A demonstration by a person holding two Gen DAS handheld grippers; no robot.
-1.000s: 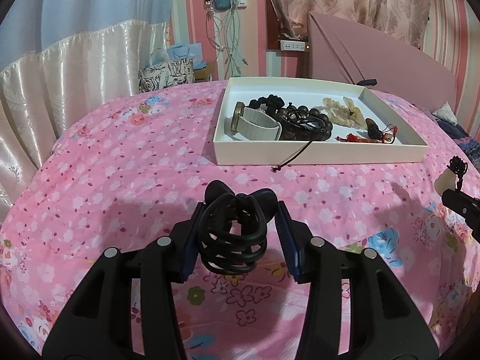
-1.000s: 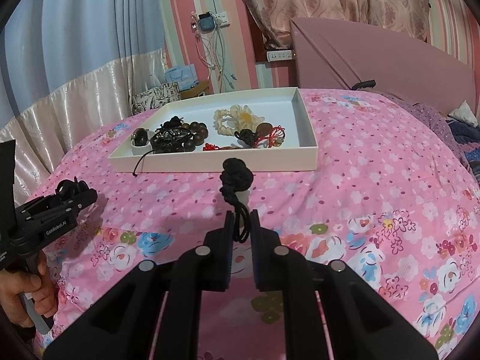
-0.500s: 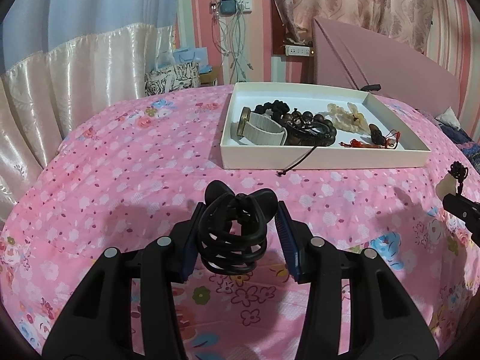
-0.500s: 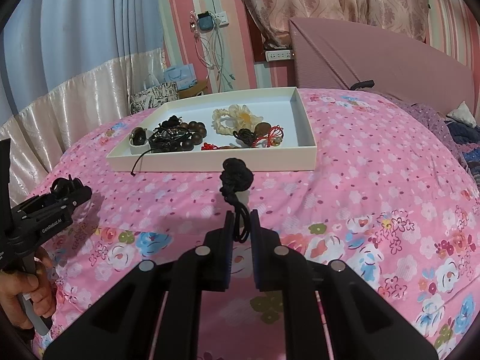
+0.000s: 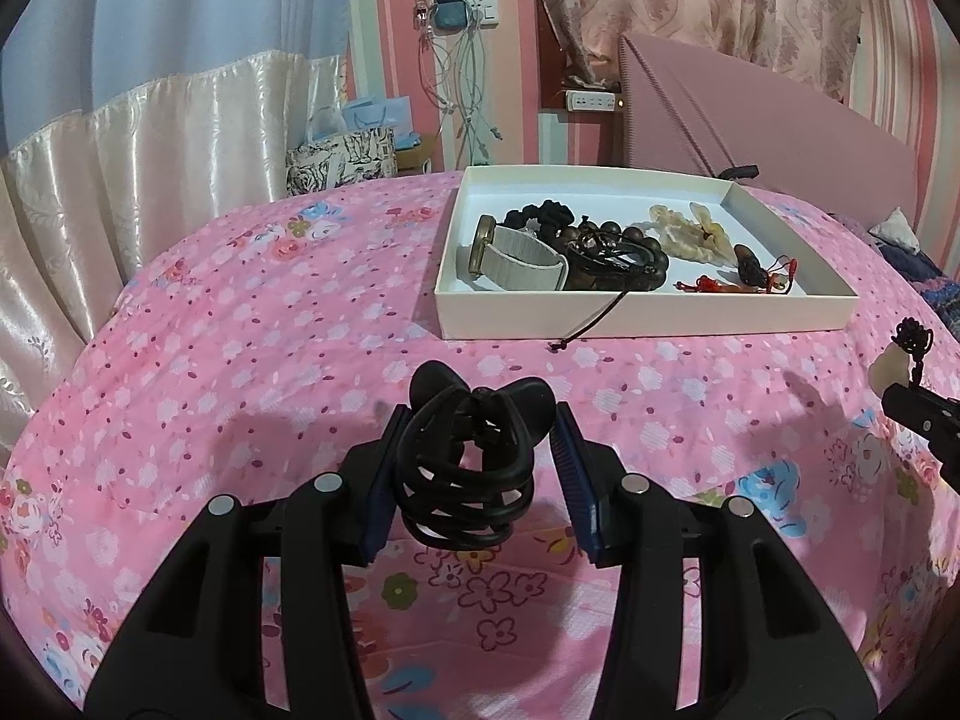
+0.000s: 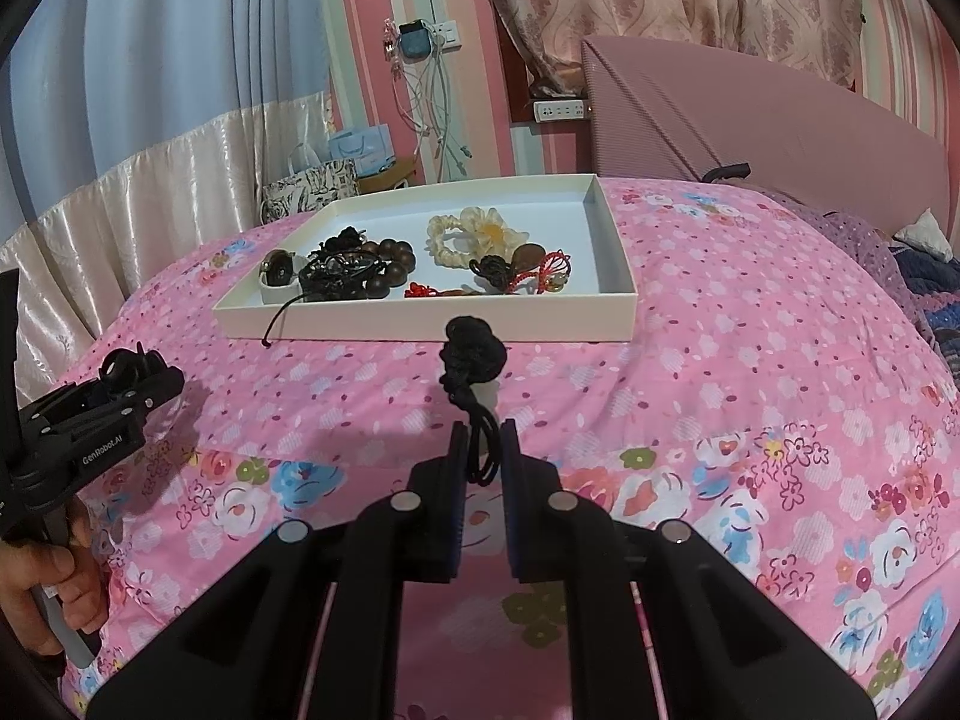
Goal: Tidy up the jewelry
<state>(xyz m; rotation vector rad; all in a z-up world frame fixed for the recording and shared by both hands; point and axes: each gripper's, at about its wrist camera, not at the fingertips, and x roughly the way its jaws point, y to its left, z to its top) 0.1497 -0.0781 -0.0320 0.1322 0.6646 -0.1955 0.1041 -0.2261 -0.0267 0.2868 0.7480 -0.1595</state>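
My left gripper (image 5: pixel 477 450) is shut on a black hair clip (image 5: pixel 474 456) wound with black cord, held above the pink floral bedsheet (image 5: pixel 252 360). My right gripper (image 6: pixel 483 450) is shut on the black cord of a knotted pendant (image 6: pixel 471 354), whose knot and pale stone stick up past the fingertips. Ahead lies a white tray (image 5: pixel 648 315) holding a white-strapped watch (image 5: pixel 522 255), dark bead bracelets (image 5: pixel 618 264), a cream bracelet (image 5: pixel 690 234) and a red-corded charm (image 5: pixel 738 282). A thin black cord (image 5: pixel 591 321) hangs over the tray's front wall. In the right wrist view the tray (image 6: pixel 420 324) is centre-left.
A pink headboard (image 6: pixel 750 132) stands behind the tray. A cream and blue curtain (image 5: pixel 150 138) hangs on the left, with paper bags (image 5: pixel 342 162) past the bed's far edge. Dark bedding (image 6: pixel 936 282) lies at the right. A hand (image 6: pixel 36 576) holds the left gripper's handle.
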